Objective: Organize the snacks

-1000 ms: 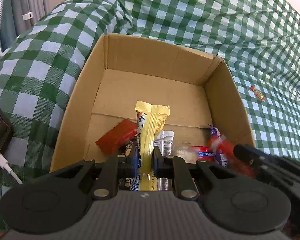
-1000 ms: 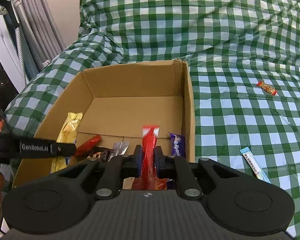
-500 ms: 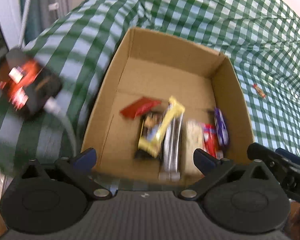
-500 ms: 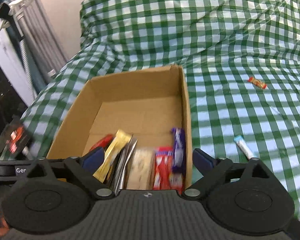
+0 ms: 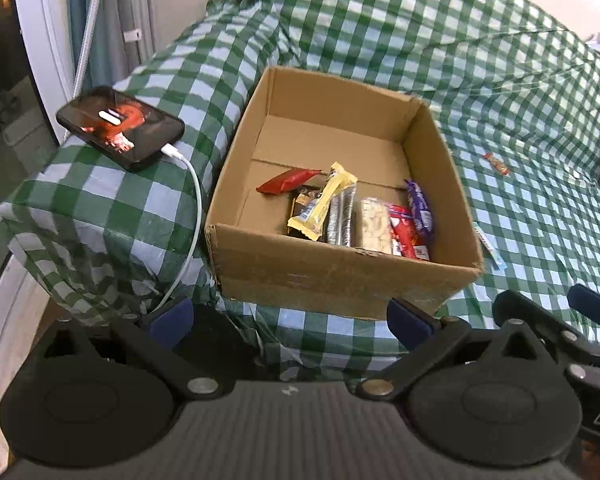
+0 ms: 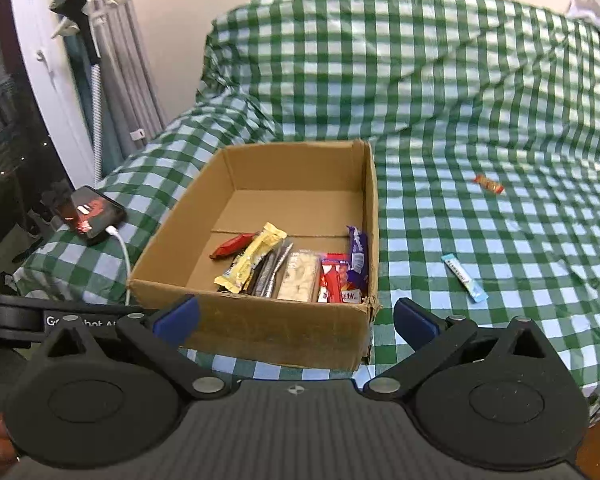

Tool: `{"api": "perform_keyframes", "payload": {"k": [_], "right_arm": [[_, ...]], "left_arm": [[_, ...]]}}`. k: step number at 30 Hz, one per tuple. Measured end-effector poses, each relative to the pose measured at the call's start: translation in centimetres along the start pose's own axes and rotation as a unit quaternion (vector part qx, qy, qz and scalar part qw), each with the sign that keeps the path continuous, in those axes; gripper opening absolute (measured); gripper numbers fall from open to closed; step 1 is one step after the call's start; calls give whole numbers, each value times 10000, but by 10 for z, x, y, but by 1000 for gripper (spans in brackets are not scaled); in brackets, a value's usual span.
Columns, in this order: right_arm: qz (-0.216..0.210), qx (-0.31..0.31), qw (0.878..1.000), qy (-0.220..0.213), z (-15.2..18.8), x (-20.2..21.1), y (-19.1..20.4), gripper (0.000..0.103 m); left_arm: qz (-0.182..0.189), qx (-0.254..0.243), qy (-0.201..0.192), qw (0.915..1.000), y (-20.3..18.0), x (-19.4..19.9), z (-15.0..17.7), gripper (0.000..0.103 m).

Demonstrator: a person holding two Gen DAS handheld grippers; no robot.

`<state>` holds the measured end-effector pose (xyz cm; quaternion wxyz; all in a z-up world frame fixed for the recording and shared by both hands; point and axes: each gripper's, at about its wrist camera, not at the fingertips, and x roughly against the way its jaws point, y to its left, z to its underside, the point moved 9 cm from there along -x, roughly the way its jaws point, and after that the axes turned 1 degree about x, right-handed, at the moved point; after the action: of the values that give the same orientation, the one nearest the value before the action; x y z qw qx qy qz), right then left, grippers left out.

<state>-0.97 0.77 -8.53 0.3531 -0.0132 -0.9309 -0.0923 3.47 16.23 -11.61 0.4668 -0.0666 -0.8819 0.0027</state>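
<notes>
A brown cardboard box (image 5: 340, 276) (image 6: 268, 332) sits on the green checked cloth. Inside lie a yellow bar (image 5: 324, 208) (image 6: 252, 256), a red pack (image 5: 288, 182), a white bar (image 5: 374, 222), a red wrapper (image 5: 404, 230) (image 6: 332, 280) and a purple bar (image 5: 419, 208) (image 6: 358, 256). My left gripper (image 5: 290, 318) is open and empty, in front of the box's near wall. My right gripper (image 6: 296, 319) hangs there too; its jaws are opening with nothing between them. A blue stick (image 6: 464, 278) and an orange candy (image 6: 489, 184) lie loose on the cloth to the right.
A lit phone (image 5: 120, 126) (image 6: 92, 214) with a white cable (image 5: 196, 208) rests on the cloth left of the box. Grey curtains and a white frame stand at the far left. The cloth rises into a humped backrest behind the box.
Both grippers let go of their snacks: the yellow bar and the red wrapper now lie in the box. Both jaws opened wide and both grippers drew back and up from the box.
</notes>
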Motion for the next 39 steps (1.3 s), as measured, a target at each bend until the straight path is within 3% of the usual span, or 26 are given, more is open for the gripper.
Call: {"api": "perform_keyframes", "payload": {"k": [15,39], "right_arm": [[-9,-8,9982,-592,6,59,-4,102],[-69,-100,9984,-547,9,58,-8,102]], "left_arm": [[-6,-240,-482,9985,-13,50,13,103],[-26,-368,-397,9985,-18,46,16,103]]}}
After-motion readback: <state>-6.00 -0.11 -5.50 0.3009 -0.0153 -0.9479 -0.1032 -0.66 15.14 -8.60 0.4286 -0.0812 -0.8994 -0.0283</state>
